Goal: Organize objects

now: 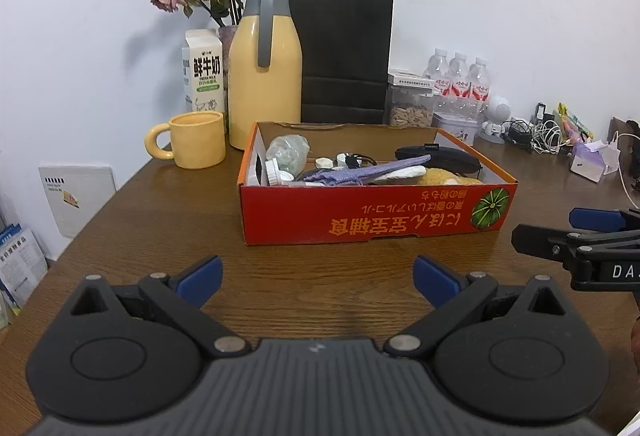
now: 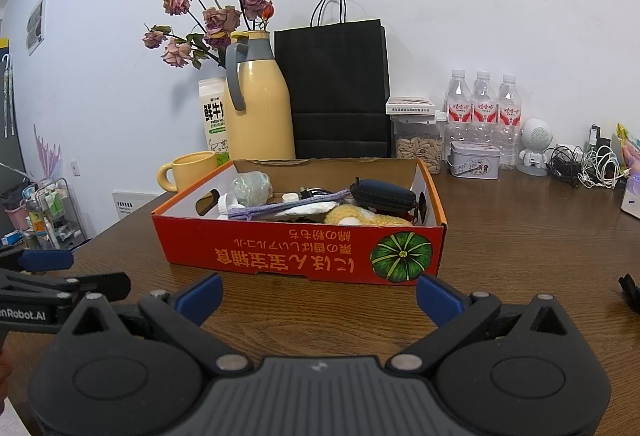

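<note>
A red cardboard box (image 1: pixel 372 214) (image 2: pixel 280 252) with a pumpkin picture sits in the middle of the wooden table. Inside lie a purple cloth (image 1: pixel 360 172) (image 2: pixel 288 207), a dark zip case (image 1: pixel 440 156) (image 2: pixel 382 194), a yellow plush thing (image 1: pixel 440 178) (image 2: pixel 360 216), a crumpled clear bag (image 1: pixel 288 152) (image 2: pixel 250 188) and white caps (image 1: pixel 276 172). My left gripper (image 1: pixel 318 278) hovers open before the box, nothing between its blue pads. My right gripper (image 2: pixel 318 296) is open too, close to the box's front wall. Each gripper shows at the other view's edge (image 1: pixel 576 236) (image 2: pixel 48 276).
Behind the box stand a yellow mug (image 1: pixel 192 144) (image 2: pixel 188 168), a yellow thermos jug (image 1: pixel 266 68) (image 2: pixel 256 100), a milk carton (image 1: pixel 202 72), dried roses, a black paper bag (image 1: pixel 344 56) (image 2: pixel 334 88), a seed jar (image 2: pixel 418 140), water bottles (image 2: pixel 484 104) and a tin (image 2: pixel 474 160). Cables (image 2: pixel 584 164) lie far right.
</note>
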Tool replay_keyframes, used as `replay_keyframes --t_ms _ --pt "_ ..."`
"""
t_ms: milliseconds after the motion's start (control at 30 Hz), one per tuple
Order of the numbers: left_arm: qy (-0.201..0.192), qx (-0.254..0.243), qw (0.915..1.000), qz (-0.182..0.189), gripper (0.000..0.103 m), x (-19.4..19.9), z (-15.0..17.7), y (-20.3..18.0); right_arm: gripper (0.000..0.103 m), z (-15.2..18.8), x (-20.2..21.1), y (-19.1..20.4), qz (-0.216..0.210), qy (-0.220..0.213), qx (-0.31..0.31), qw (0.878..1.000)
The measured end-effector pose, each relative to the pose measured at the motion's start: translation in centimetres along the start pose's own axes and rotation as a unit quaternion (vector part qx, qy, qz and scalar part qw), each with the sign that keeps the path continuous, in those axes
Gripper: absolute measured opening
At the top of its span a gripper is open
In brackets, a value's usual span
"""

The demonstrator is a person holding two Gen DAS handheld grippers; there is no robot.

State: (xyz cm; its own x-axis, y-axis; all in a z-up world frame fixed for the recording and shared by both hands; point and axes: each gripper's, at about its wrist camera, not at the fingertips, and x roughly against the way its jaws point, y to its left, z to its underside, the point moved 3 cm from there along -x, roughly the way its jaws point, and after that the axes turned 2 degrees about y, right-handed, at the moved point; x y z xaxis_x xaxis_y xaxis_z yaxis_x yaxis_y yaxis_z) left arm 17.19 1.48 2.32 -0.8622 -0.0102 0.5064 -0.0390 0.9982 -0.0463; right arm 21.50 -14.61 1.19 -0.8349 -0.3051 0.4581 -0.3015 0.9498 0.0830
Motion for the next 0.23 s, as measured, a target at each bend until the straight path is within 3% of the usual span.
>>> replay_keyframes --t_ms 233 --pt "0.000 0.001 1.0000 -0.007 0.103 -0.01 0.19 0.11 0.103 0.00 0.01 -0.01 -0.001 0.000 0.000 1.000"
